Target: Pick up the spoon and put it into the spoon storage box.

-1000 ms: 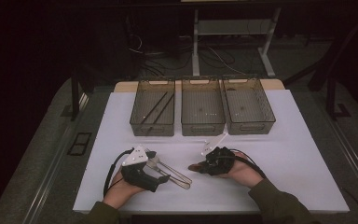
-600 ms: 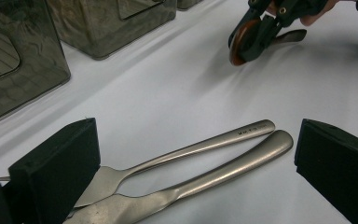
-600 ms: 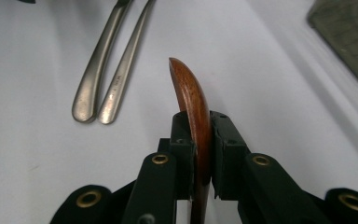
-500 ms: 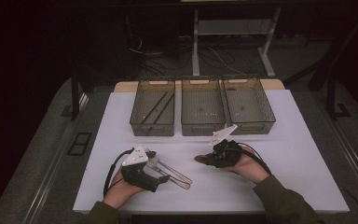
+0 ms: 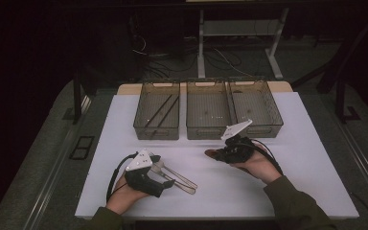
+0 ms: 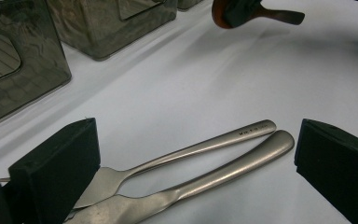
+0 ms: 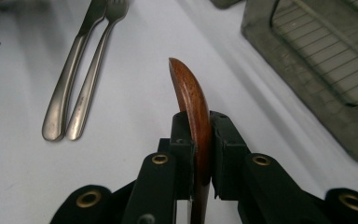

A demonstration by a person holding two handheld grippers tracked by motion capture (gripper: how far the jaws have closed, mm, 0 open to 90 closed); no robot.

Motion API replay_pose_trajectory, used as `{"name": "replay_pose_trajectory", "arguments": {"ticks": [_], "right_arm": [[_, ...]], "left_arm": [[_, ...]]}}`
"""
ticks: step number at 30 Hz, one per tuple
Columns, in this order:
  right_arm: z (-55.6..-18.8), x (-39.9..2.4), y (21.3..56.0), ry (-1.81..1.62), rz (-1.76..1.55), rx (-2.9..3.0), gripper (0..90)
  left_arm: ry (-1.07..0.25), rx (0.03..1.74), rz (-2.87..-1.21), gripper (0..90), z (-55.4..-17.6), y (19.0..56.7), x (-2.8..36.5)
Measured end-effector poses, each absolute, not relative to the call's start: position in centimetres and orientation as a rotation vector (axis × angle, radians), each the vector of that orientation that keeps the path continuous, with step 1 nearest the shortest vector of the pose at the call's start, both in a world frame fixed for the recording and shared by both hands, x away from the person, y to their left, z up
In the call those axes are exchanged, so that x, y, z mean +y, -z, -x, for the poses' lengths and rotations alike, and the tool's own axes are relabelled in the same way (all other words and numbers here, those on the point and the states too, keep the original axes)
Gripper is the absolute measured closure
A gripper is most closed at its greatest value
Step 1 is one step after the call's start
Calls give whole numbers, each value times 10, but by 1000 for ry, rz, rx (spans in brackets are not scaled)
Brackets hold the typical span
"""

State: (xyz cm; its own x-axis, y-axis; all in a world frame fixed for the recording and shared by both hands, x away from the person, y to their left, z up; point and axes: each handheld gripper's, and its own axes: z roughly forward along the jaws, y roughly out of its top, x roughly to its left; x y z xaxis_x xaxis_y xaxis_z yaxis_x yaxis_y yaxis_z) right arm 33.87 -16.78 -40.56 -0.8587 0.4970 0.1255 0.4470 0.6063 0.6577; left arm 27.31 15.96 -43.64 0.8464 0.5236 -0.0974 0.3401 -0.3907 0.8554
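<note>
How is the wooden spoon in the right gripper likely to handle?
The wooden spoon, pinched edge-on between the right gripper fingers, is probably stiff and light. Its smooth, curved wood might pivot or slip under a narrow grip.

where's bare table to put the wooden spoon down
Free: the mat right of the right gripper holding the wooden spoon, and the strip before the bins. Crowded: by the left gripper, over fork and knife.
</note>
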Motion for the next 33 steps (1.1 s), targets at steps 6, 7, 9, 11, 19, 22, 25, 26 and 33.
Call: {"name": "replay_pose_trajectory", "arguments": {"ticks": [6, 7, 9, 11, 19, 22, 25, 26, 33], "right_arm": [[-346, -174, 396, -1152, -841, 2700, 794], [-347, -175, 394, -1155, -848, 2697, 794], [-350, -177, 390, -1171, -858, 2676, 794], [-352, -177, 386, -1184, -869, 2663, 793], [-361, -176, 373, -1203, -895, 2621, 793], [-366, -174, 367, -1219, -912, 2595, 793], [-372, -170, 360, -1210, -926, 2583, 793], [-376, -168, 358, -1213, -927, 2578, 794], [-398, -162, 344, -1213, -966, 2524, 793]], "left_arm": [[-231, 632, -2014, 0, -273, 436, 159], [-231, 631, -2014, 0, -273, 436, 159], [-231, 630, -2013, 0, -273, 436, 159], [-231, 628, -2013, 0, -273, 436, 159], [-231, 628, -2009, 0, -273, 435, 159], [-227, 628, -2008, 0, -273, 435, 159], [-226, 627, -2001, 0, -272, 435, 159], [-226, 627, -2001, 0, -272, 435, 159], [-224, 628, -2000, 0, -272, 434, 159]]}}
